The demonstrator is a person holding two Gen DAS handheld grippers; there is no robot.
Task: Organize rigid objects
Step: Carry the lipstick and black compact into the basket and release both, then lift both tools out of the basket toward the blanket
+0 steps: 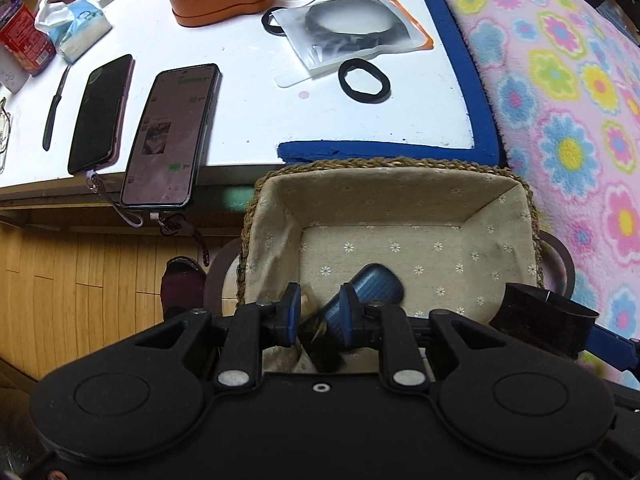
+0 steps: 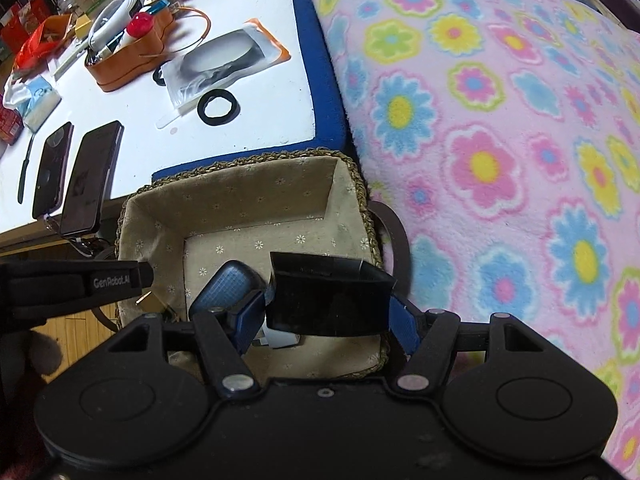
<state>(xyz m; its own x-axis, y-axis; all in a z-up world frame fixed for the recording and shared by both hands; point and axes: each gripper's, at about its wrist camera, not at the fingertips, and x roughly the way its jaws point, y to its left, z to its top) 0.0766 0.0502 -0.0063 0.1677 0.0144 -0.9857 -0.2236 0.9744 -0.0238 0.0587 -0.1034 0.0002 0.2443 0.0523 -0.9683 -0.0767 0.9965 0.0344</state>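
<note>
Over the lined basket (image 2: 248, 204): right gripper (image 2: 328, 316) pinching a black box (image 2: 328, 300), left gripper (image 1: 320, 312) spread slightly

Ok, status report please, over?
Right gripper shut on black box, over basket. Left gripper narrow, grip unclear. Blue case lies in basket, room beside it.

A lined basket (image 1: 400, 216) is seen below the table (image 1: 248, 120) edge. A blue case (image 1: 374, 280) lies in it, just beyond the left gripper (image 1: 320, 312), whose narrowly parted pads grip nothing visible. Two phones (image 1: 168, 136) and a black ring (image 1: 363, 80) are laid on the table.
</note>
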